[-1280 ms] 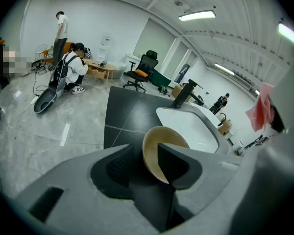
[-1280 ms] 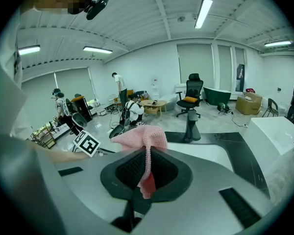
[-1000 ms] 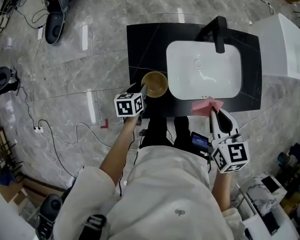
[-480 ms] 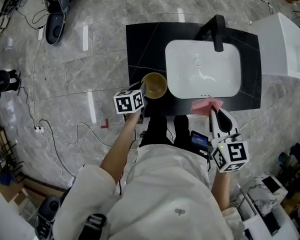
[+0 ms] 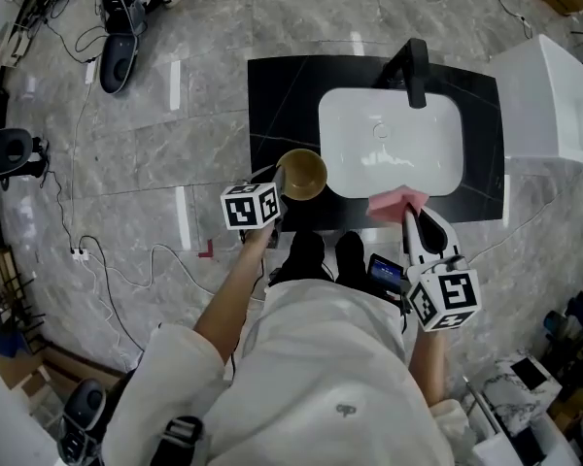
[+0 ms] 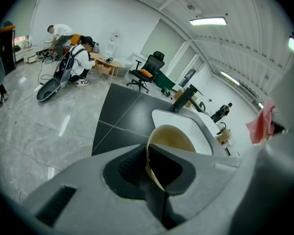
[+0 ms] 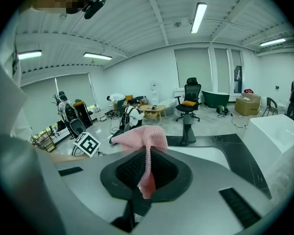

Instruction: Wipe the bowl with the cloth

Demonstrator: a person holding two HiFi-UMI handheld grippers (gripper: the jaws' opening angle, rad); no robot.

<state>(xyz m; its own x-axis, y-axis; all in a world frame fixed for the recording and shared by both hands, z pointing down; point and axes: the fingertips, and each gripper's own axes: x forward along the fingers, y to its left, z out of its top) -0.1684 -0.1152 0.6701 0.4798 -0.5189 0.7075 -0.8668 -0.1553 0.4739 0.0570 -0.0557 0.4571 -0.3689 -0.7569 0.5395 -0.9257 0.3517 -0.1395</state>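
Note:
A tan bowl (image 5: 302, 174) stands at the front left of the black counter (image 5: 272, 95), beside the white sink (image 5: 342, 168). My left gripper (image 5: 278, 184) reaches it from the left. Its jaws are closing, and the bowl's (image 6: 174, 136) thin rim is pinched between them in the left gripper view (image 6: 154, 173). My right gripper (image 5: 408, 214) hangs at the counter's front edge, shut on a pink cloth (image 5: 396, 202). In the right gripper view (image 7: 146, 177) the cloth (image 7: 142, 138) hangs folded over the jaws. The cloth (image 6: 260, 124) also shows at the right of the left gripper view.
A black faucet (image 5: 415, 66) rises behind the sink. A white tub (image 5: 554, 95) stands to the right of the counter. Cables and gear (image 5: 117, 27) lie on the marble floor at the left. People (image 7: 130, 114) and office chairs (image 7: 190, 99) are in the room's background.
The counter and bowl sit slightly lower in the head view. Both grippers keep their places, the left at the bowl's rim and the right holding the cloth.

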